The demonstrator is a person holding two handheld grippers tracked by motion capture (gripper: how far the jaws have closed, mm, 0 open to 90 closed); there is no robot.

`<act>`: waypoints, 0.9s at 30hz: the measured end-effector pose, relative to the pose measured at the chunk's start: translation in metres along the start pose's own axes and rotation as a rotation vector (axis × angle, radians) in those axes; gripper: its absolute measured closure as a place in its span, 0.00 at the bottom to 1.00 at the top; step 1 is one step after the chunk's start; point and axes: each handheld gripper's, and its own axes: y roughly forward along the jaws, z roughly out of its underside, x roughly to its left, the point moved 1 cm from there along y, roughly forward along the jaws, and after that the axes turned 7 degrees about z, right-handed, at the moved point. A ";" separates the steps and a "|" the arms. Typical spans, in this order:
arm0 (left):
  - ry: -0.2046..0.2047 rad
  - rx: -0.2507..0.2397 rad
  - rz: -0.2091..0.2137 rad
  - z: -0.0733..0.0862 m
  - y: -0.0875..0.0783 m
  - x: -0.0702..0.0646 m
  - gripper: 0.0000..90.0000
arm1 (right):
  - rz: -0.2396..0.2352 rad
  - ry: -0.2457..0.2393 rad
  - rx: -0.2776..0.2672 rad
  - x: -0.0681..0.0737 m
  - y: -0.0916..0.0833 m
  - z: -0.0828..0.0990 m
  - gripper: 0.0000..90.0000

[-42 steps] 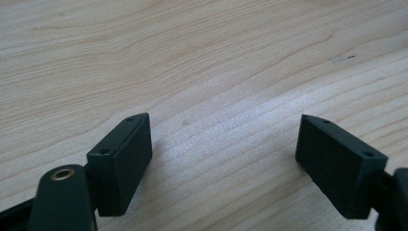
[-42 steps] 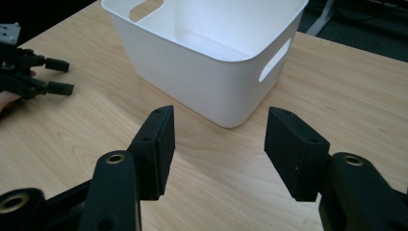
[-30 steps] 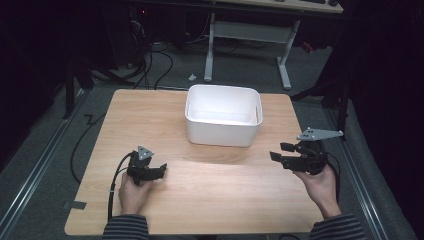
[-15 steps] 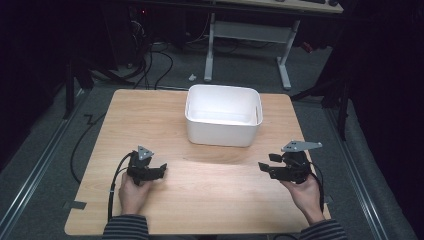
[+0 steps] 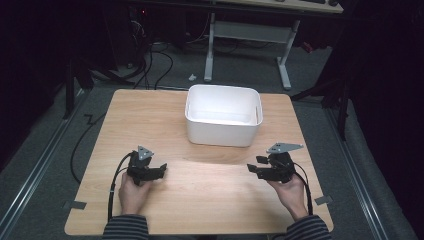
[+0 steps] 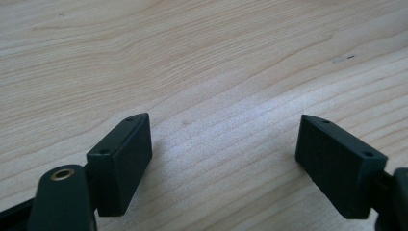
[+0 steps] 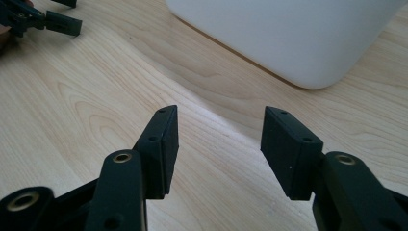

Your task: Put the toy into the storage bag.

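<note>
A white plastic bin (image 5: 223,120) stands at the back middle of the wooden table (image 5: 200,200); its inside looks bare. My left gripper (image 5: 161,169) rests low over the front left of the table, jaws open and pointing right, nothing between them (image 6: 223,144). My right gripper (image 5: 254,166) sits at the front right, jaws open and pointing left, with bare wood between them (image 7: 219,139). In the right gripper view the bin's wall (image 7: 298,33) lies ahead to the right, and the left gripper (image 7: 43,17) shows far off at the top left.
Cables trail from both grippers toward the person's forearms (image 5: 125,200). Beyond the table stand a desk frame (image 5: 250,35) and floor cables (image 5: 150,60). A metal rail (image 5: 35,165) runs along the floor on the left.
My right gripper has come down and inward from the table's right edge to sit low over the front right. The left gripper has not moved.
</note>
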 end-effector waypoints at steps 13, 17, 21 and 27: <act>0.000 0.000 0.000 0.000 0.000 0.000 0.23 | 0.010 0.040 0.040 -0.002 0.025 0.015 0.51; 0.000 0.000 0.000 0.000 0.000 0.000 0.23 | 0.013 0.063 0.038 -0.003 0.033 0.020 0.51; 0.000 0.000 0.000 0.000 0.000 0.000 0.23 | 0.035 0.061 0.033 -0.003 0.042 0.025 0.50; 0.000 0.000 0.000 0.000 0.000 0.000 0.23 | 0.061 0.076 0.010 -0.003 0.054 0.030 0.49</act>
